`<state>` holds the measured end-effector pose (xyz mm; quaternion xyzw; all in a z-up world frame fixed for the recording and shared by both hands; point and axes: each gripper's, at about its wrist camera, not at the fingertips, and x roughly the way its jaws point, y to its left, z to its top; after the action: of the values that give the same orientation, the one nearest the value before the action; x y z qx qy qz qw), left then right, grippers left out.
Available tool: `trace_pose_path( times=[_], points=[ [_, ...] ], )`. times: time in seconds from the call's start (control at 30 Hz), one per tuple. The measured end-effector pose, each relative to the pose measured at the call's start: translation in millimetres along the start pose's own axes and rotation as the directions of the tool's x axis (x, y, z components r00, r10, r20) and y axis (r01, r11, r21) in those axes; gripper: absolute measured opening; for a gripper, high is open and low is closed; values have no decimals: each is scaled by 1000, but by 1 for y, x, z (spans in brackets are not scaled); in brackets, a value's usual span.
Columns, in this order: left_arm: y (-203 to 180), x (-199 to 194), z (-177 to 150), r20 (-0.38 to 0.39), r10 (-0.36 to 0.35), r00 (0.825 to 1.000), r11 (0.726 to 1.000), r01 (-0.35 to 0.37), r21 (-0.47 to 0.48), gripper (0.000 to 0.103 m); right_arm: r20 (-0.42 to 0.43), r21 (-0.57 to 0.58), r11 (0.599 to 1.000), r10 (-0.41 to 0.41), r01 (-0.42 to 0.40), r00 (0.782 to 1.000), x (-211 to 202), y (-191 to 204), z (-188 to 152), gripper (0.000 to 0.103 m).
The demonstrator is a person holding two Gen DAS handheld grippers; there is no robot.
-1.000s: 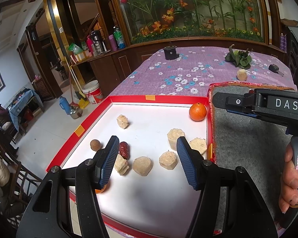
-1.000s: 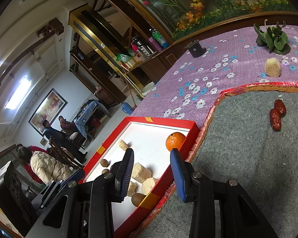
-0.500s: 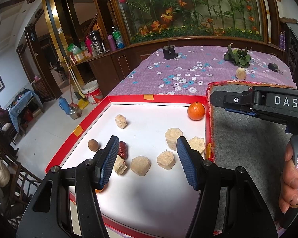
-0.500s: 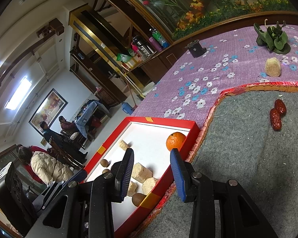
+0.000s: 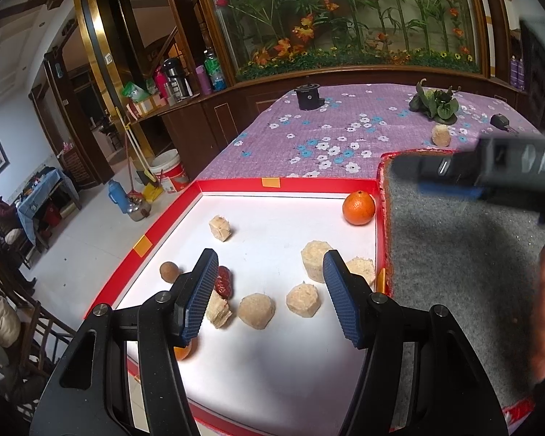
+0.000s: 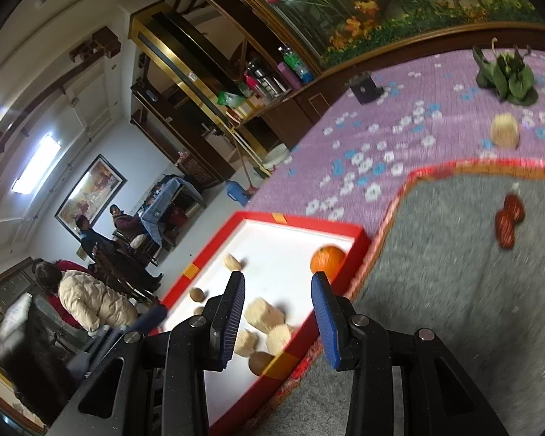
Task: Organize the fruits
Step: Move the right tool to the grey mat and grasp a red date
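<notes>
Both grippers, left and right, have fingers apart over the tray. Only the right view shows two dates on the mat.

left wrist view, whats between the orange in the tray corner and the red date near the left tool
Mostly bare white tray floor. No fruit lies on the line from the orange to the red date; the left wrist view shows it.

A black cylinder and green plant sit on the purple floral tablecloth; grey felt mat nearby.
</notes>
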<state>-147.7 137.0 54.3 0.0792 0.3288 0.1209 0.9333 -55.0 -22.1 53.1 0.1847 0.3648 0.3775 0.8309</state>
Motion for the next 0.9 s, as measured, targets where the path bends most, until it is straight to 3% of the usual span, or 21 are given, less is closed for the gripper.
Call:
trace_pose_path(
  times=[0.17,0.37,0.47,0.6,0.9],
  points=[
    [-4,3,2,-9,3,1000,1000,-3,17,61,43,-62,996,-64,66,997,-23,-3,35,36],
    [-13,2,10,-11,17,1000,999,-16,46,61,94,-60,984,-160,166,983,-32,-35,71,36],
    [-20,2,15,-11,28,1000,997,-27,65,61,126,-4,985,-171,173,977,-37,-62,70,37],
    [-32,4,22,-11,27,1000,996,-27,81,61,65,84,981,-179,174,982,-35,-99,70,37],
    [-65,-3,26,2,6,1000,988,-6,156,61,73,131,963,-247,236,966,-56,-111,75,37]
  ],
)
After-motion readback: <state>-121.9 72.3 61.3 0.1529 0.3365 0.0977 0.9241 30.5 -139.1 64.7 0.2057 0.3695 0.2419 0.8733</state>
